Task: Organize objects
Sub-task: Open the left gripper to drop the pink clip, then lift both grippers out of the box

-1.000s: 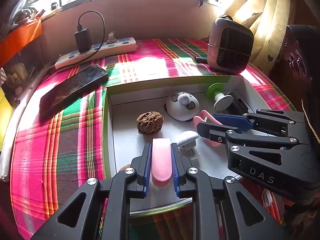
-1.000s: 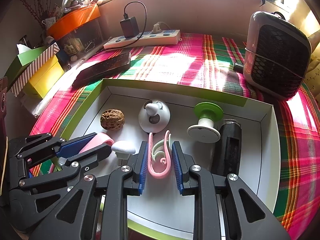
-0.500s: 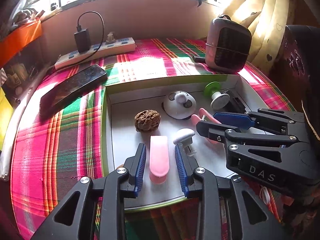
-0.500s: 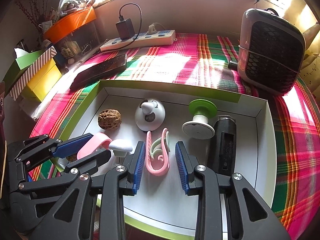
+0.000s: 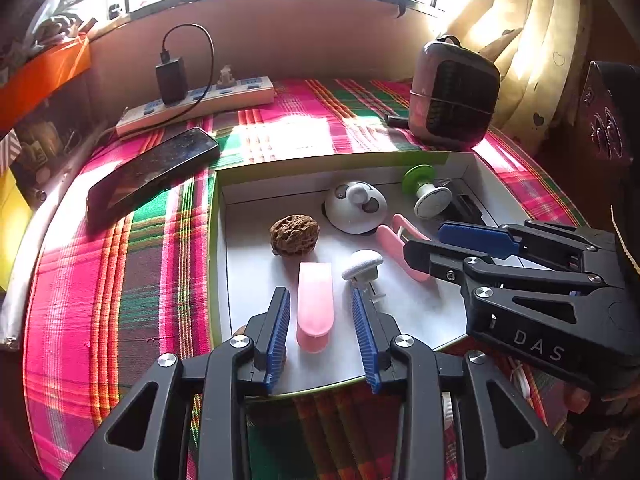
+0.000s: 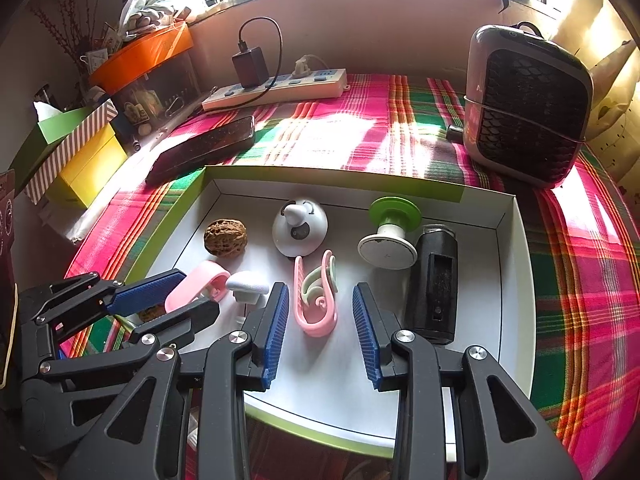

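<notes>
Sunlight from a barred window fell across the pink-and-green plaid cloth, where a shallow white cardboard tray with a lime-green rim sat before a white power strip, a black phone and a grey grilled desk fan. The left gripper stood with its jaws opening, a flat translucent pink clip lying loose on the tray floor between them, clear of both blue pads. The right gripper had its jaws parted around a pink-and-green curled hook, also untouched. Only the right view showed the stacked yellow and striped boxes at the table's left edge; only the left view showed the cream curtain. Something brown, perhaps a second walnut, lay outside the tray's near-left corner. Bare tray floor remained nearest the grippers.
</notes>
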A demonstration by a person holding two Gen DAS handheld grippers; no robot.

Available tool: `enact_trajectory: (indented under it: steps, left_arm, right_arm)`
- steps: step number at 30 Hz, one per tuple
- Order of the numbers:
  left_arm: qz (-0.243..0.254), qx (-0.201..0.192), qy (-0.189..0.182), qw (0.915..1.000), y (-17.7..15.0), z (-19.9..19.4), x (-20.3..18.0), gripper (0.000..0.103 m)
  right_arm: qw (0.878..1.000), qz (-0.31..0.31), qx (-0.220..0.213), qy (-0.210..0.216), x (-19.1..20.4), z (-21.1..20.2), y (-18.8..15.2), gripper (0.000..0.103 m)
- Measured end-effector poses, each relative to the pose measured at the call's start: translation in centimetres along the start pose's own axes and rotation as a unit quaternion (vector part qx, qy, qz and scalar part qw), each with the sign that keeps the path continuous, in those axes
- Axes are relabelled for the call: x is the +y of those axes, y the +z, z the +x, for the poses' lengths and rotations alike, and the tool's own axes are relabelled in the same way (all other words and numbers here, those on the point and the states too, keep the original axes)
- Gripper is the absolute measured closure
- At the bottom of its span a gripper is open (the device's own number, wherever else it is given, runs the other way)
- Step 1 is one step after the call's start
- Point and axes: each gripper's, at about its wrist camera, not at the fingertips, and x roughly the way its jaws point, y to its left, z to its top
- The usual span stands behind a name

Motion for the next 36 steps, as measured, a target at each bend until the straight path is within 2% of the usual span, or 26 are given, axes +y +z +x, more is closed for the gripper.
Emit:
enact_trajectory:
  steps: [5, 21, 26, 31, 36]
  left_arm:
    - [-0.007, -0.006, 0.001, 1.0000, -0.4, -0.8, 0.1, 0.068]
    - [-0.016, -0.029, 0.011, 0.9994, -1.7, -3.9, 0.3, 0.065]
    - [-0.019, -0.042, 0.024, 0.9987, -2.7, -5.2, 0.5, 0.065]
    - [-0.026, -0.042, 0.020, 0.9986, -3.8, -6.0, 0.8, 0.065]
    - [-0.038, -0.044, 0.012, 0.9982, -5.2, -6.5, 1.4, 0.064]
  right_arm:
    - [1.000, -0.002, -0.009, -0.004, 0.3, -1.0, -0.4, 0.062]
    - [0.999, -0.002, -0.039, -0.013, 1.3, -4.2, -1.5, 0.061]
    - [0.999, -0.003, -0.050, -0.020, 1.6, -5.5, -2.6, 0.061]
    - [0.998, -0.005, -0.060, -0.027, 1.7, -6.8, -3.8, 0.052]
    - [0.997, -0.007, -0.061, -0.038, 1.5, -7.6, -5.2, 0.052]
